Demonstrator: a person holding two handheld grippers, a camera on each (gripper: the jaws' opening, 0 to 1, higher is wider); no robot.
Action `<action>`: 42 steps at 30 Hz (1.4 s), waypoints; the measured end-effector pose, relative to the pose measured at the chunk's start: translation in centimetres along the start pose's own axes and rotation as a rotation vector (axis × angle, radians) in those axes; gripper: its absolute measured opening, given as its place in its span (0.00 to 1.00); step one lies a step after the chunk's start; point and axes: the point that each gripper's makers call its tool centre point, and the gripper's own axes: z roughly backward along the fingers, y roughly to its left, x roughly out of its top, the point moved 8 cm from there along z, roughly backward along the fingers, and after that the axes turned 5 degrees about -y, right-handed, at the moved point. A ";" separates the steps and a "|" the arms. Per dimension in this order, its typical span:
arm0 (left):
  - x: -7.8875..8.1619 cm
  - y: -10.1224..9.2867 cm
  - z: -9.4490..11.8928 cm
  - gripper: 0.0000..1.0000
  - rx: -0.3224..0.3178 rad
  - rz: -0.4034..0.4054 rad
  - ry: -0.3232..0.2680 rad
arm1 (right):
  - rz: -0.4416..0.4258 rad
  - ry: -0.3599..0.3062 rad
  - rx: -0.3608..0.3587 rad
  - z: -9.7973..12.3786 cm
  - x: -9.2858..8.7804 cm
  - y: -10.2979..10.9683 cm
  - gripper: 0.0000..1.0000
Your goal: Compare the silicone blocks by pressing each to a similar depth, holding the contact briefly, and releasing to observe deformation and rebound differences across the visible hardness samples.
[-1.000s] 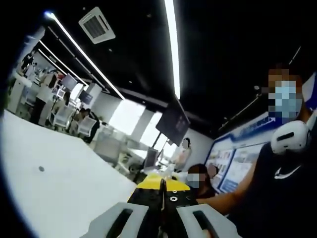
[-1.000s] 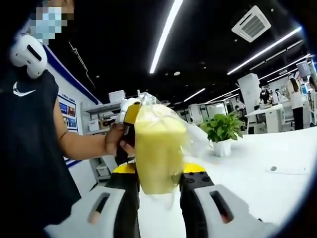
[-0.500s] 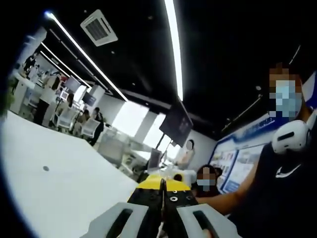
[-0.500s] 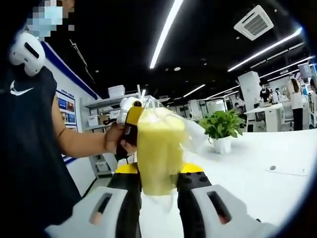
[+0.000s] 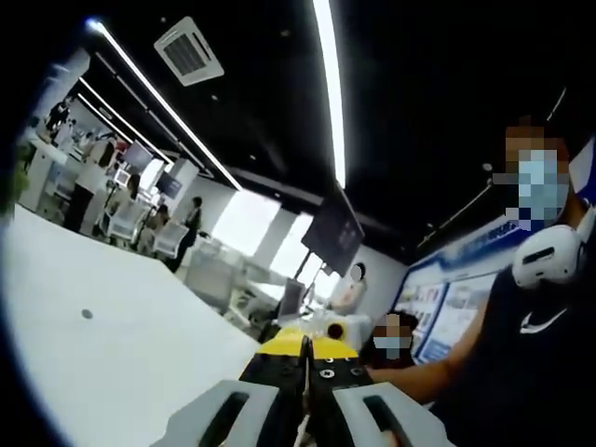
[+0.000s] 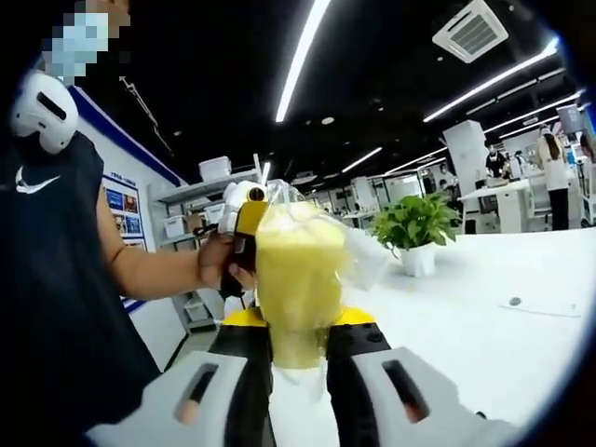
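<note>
A pale yellow silicone block point(image 6: 296, 270) in a clear plastic bag stands upright between the jaws of my right gripper point(image 6: 298, 318), which is shut on it and raised above the white table point(image 6: 484, 326). My left gripper point(image 6: 245, 220) comes in from the left, held by a person's hand point(image 6: 219, 264), right at the bag's upper left edge; whether it touches the bag I cannot tell. In the left gripper view, my left gripper point(image 5: 304, 346) is shut, its jaws pressed together with nothing seen between them, above the white table point(image 5: 112, 345).
A potted green plant point(image 6: 416, 233) stands on the table behind the block. A small dark spot point(image 5: 87, 315) marks the tabletop. The person in a dark shirt point(image 5: 531, 372) stands close on one side. Desks, shelves and other people fill the far room.
My right gripper's jaws have drawn slightly closer, and the yellow block looks a little narrower between them. The left gripper stays shut; both views shifted only slightly.
</note>
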 end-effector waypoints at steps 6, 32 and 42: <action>0.0 0.2 0.0 0.00 0.003 -0.027 0.019 | -0.032 0.022 0.000 0.1 0.0 0.1 0.12; 0.1 -0.3 0.4 0.00 0.023 -0.037 0.060 | -0.008 0.090 0.011 -0.2 0.2 0.6 0.01; -0.1 -1.3 0.9 0.00 0.032 -0.109 0.075 | -0.015 0.097 0.024 -0.1 0.1 1.2 0.00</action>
